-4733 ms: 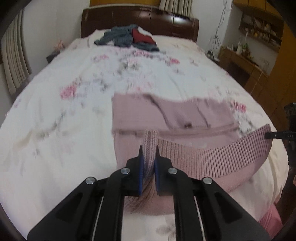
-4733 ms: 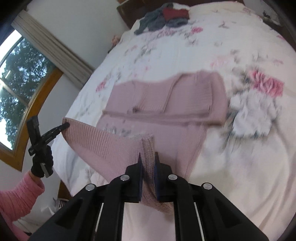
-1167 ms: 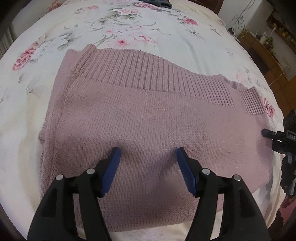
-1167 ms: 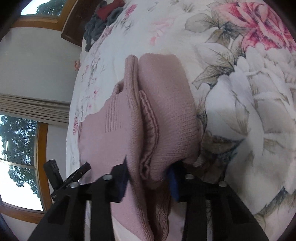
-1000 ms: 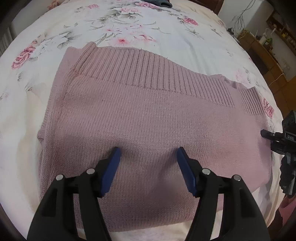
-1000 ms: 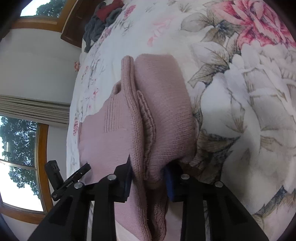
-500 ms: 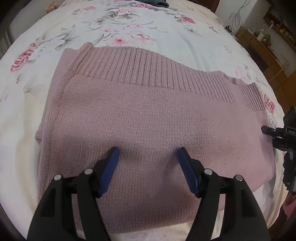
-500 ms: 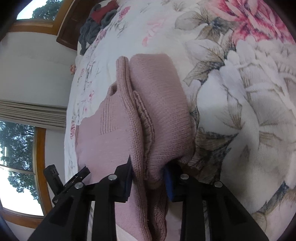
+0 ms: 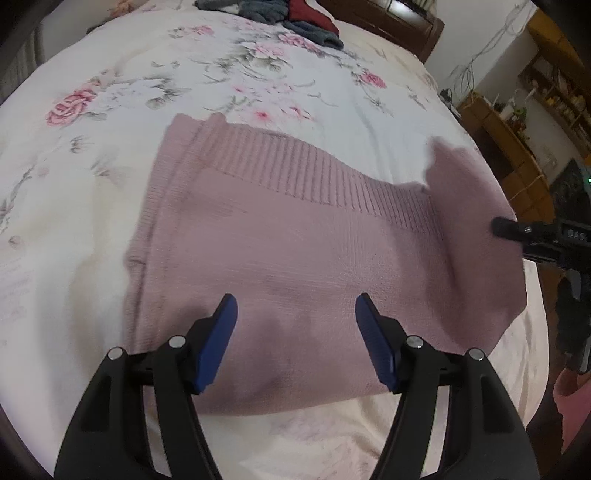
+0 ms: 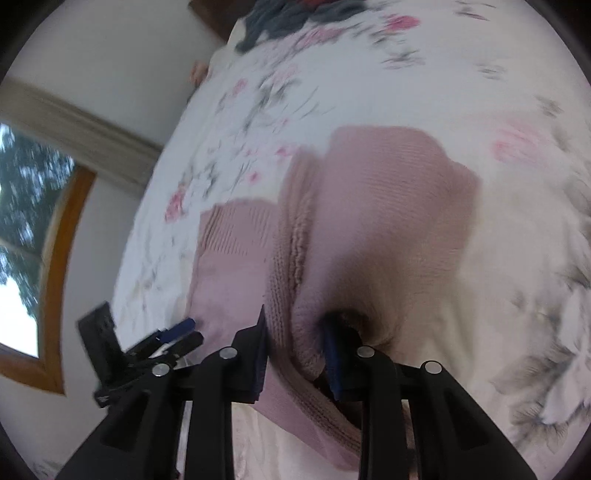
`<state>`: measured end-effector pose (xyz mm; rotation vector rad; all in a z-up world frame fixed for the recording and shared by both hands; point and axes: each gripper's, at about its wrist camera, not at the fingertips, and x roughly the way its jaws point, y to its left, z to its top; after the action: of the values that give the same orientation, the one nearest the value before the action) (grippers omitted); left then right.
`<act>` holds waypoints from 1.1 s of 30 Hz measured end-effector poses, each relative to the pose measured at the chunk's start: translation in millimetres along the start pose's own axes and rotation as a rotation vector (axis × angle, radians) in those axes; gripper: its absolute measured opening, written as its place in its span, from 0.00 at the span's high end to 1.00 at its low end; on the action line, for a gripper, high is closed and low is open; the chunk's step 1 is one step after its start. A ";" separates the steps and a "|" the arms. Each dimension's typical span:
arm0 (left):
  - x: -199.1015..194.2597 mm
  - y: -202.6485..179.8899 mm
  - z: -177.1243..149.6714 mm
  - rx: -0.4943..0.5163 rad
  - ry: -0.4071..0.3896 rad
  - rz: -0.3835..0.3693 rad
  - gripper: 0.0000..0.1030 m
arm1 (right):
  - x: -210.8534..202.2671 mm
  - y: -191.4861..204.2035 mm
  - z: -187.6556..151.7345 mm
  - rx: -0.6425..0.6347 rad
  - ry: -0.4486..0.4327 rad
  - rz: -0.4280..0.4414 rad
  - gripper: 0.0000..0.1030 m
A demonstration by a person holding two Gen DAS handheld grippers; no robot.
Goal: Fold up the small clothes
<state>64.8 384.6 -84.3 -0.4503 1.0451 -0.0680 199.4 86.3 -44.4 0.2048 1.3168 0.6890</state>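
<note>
- Mauve knit sweater (image 9: 295,236) lies on floral bedsheet (image 9: 258,74), near the front edge, already folded into a rough rectangle with ribbed hem band across the top side.
- Progress, judged: main folds look done; a crosswise fold from the right end appears under way. Final squaring and setting aside left.
- Right end of sweater is raised off the sheet and blurred in left wrist view, so it is mid-lift.
- Right gripper (image 10: 295,347): jaws narrowed around a thick bunch of stacked knit edges, blue pads pressing both sides; holds the sweater's right end. Comes in low, roughly level with the sheet, from the sweater's right side.
- Left gripper (image 9: 295,332): jaws spread wide, nothing between them, hovering over the near part of the sweater, tilted down toward it. Contact with fabric: cannot tell.
- In left wrist view the right gripper's tip shows at the far right edge, at the lifted corner; a dark glove and pink sleeve below it.
- Other clothes (image 9: 288,14), grey-blue and red, piled at the far end by headboard (image 9: 388,22), well apart from the sweater; likely still to fold.
- Window (image 10: 22,240) with wood frame on the left side of right wrist view.
- Risk, judged: bulky bunch may slip or drag lower layers askew.
</note>
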 end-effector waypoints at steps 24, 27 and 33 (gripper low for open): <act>24.2 -32.4 25.2 -0.181 0.037 -0.301 0.37 | -17.3 -13.1 -6.5 0.120 0.054 0.161 0.50; 37.0 -47.4 30.6 -0.195 0.057 -0.343 0.37 | -39.0 -32.1 -12.1 0.114 0.006 0.079 0.50; 65.5 -67.7 35.2 -0.227 0.103 -0.383 0.37 | -38.0 -92.1 -48.7 0.179 0.013 -0.034 0.49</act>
<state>138.5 317.4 -96.7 -0.8575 1.0607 -0.3183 182.5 -19.4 -73.4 0.3221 1.3921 0.5442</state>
